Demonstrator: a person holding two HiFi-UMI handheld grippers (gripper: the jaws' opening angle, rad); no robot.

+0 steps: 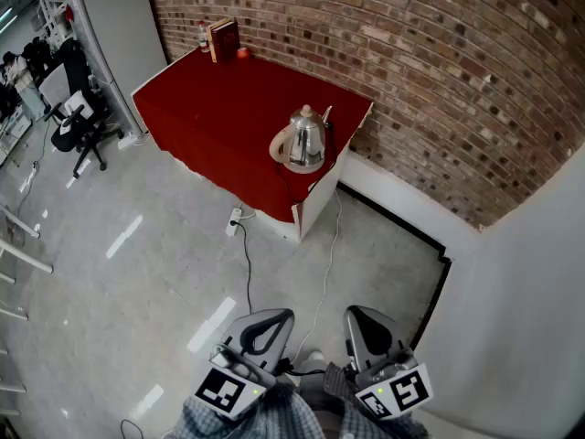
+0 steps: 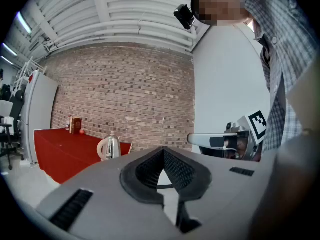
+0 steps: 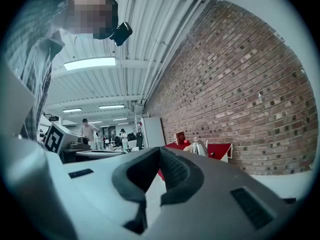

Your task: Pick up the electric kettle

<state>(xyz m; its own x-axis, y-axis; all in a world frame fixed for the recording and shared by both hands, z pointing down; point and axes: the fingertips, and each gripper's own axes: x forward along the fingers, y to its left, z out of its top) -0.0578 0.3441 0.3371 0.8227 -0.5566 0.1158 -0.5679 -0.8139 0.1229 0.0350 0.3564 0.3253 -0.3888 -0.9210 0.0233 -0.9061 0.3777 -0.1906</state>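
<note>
A shiny steel electric kettle [image 1: 303, 140] with a pale handle stands near the right front corner of a table under a red cloth [image 1: 219, 117]. It shows small in the left gripper view [image 2: 109, 147] and in the right gripper view [image 3: 198, 147]. My left gripper [image 1: 267, 330] and right gripper [image 1: 367, 329] are held close to my body at the bottom of the head view, far from the kettle. Both are shut with nothing between their jaws. From the left gripper's camera [image 2: 163, 150] and the right gripper's camera [image 3: 159, 151] the jaw tips meet.
A brick wall [image 1: 439, 80] runs behind the table. A book [image 1: 224, 38], a bottle [image 1: 203, 35] and a small red thing [image 1: 243, 53] sit at the table's far corner. A power strip [image 1: 234, 221] with cables lies on the floor. Office chairs [image 1: 78, 122] stand at left. A white wall [image 1: 530, 318] rises at right.
</note>
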